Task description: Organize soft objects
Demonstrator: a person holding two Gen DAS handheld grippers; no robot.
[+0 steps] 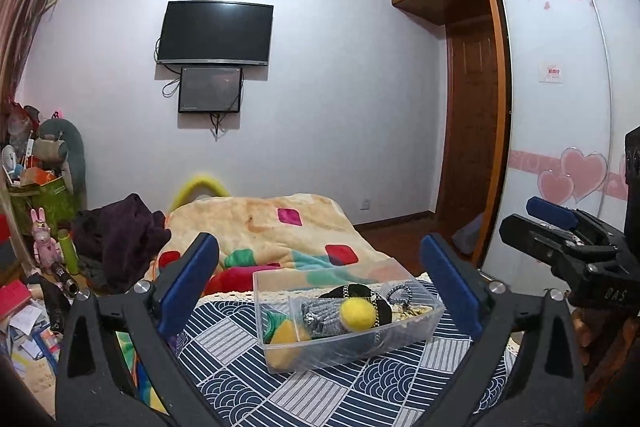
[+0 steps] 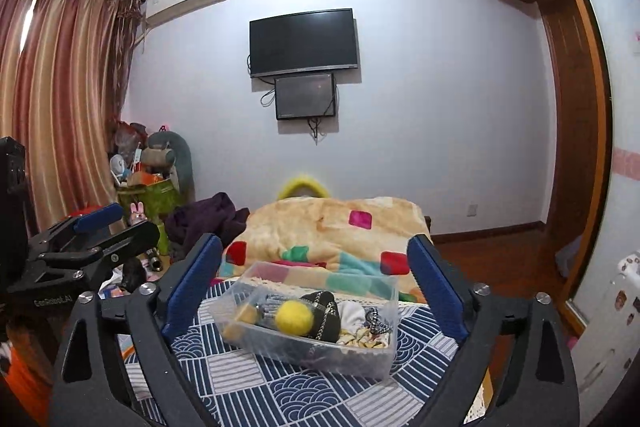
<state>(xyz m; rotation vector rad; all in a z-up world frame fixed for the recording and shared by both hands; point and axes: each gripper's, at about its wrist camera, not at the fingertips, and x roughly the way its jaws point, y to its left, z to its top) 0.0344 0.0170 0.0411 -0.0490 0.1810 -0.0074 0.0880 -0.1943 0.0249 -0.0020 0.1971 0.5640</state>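
Left gripper (image 1: 320,287) is hovering with jaws spread wide, holding nothing, both blue pads framing the clear plastic box (image 1: 416,331) from above and behind. Right gripper (image 2: 316,287) is doing the same: jaws wide apart, empty, pads on either side of the box (image 2: 360,359) without touching it.

The box is sitting on a navy-and-white patterned cloth (image 1: 320,387) on the bed. Inside the box, a yellow fuzzy ball (image 1: 357,313) is lying on top near the middle, against a dark knitted item (image 2: 326,315) and a grey striped fabric piece (image 1: 320,315). A second yellow soft piece (image 1: 286,341) is pressing on the box's near-left corner.

Only the right view is showing white cloth (image 2: 354,315) and a yellow patterned scrunchie (image 2: 362,341) at the right end of the box, plus the striped curtains (image 2: 60,99) far left of it. Only the left view is showing the white wardrobe door with pink hearts (image 1: 576,171) far right of the box.

Each view is catching the other gripper at its edge: right gripper (image 1: 560,227) to the right of the box, left gripper (image 2: 96,231) to its left.

Behind the box, a beige blanket with coloured squares (image 1: 280,227) is covering the bed.
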